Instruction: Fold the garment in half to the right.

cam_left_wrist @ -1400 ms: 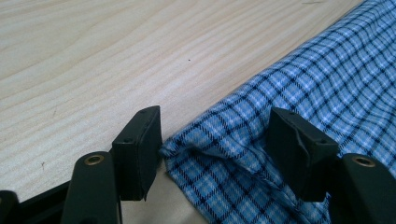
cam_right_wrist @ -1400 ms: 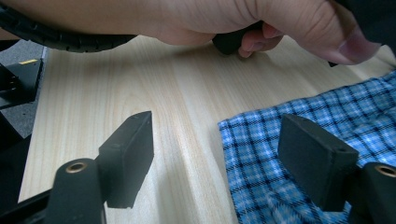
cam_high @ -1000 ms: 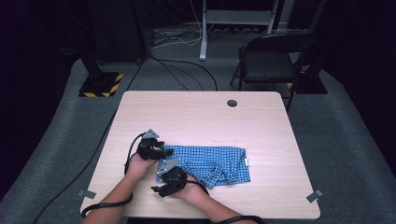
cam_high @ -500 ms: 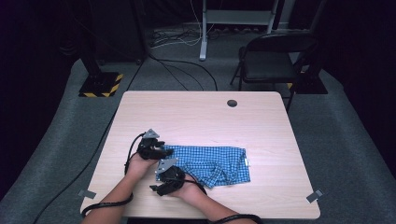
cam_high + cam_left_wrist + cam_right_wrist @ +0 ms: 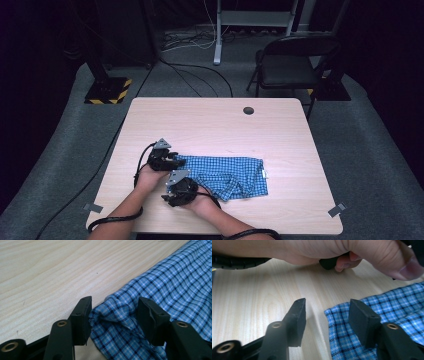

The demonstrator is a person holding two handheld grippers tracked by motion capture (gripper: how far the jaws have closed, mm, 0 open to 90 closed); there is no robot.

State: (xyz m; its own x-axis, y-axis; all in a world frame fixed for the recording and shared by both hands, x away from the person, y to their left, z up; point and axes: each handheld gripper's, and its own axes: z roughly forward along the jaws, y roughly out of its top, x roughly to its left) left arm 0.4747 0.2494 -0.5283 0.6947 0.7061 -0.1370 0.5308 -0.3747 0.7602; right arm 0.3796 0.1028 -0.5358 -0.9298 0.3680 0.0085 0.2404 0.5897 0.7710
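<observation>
- The folded blue checked cloth [image 5: 227,175] is laid lengthwise across the pale wooden table [image 5: 280,130].
- Its left end is straddled by the left gripper [image 5: 113,308] and right gripper [image 5: 327,311]; jaws have just been closing, cloth not yet pinched.

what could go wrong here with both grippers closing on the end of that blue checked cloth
The right gripper, jaws just closing, has only the cloth's corner between them, so it may pinch table or slip off. The left gripper, also closing, straddles a bunched fold and might catch several layers.
</observation>
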